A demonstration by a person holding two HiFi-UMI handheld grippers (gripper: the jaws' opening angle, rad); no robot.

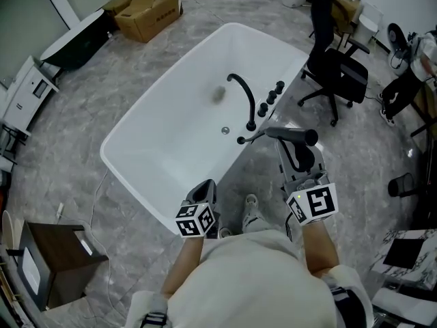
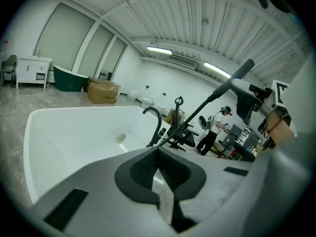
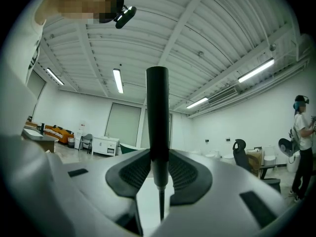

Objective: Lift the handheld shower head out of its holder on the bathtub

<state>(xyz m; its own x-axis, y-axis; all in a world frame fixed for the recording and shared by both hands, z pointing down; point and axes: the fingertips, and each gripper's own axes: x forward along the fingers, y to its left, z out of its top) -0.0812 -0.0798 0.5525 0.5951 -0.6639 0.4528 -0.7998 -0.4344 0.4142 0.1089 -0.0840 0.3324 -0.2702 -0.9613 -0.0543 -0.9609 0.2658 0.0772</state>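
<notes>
- The handheld shower head (image 1: 295, 136) is a black wand, lying level right of centre in the head view. It is off the tub and just outside its right rim, below and right of the faucet.
- The right gripper (image 3: 159, 174) is clamped on the wand's handle. In the right gripper view the handle stands upright between both ribbed pads.
- A thin black hose (image 1: 254, 137) runs from the wand leftward to a small fitting on the tub rim.
- The black curved faucet (image 1: 243, 98) and a row of three black knobs (image 1: 272, 96) stand on that same rim, above the wand.
- The white bathtub (image 1: 171, 135) lies diagonally across the middle of the frame.
- The left gripper (image 2: 159, 164) is closed with nothing between its pads. In the head view it sits at lower centre, near the tub's lower corner.
- A black office chair (image 1: 334, 67) stands at upper right and a cardboard box (image 1: 147, 9) at upper left.
</notes>
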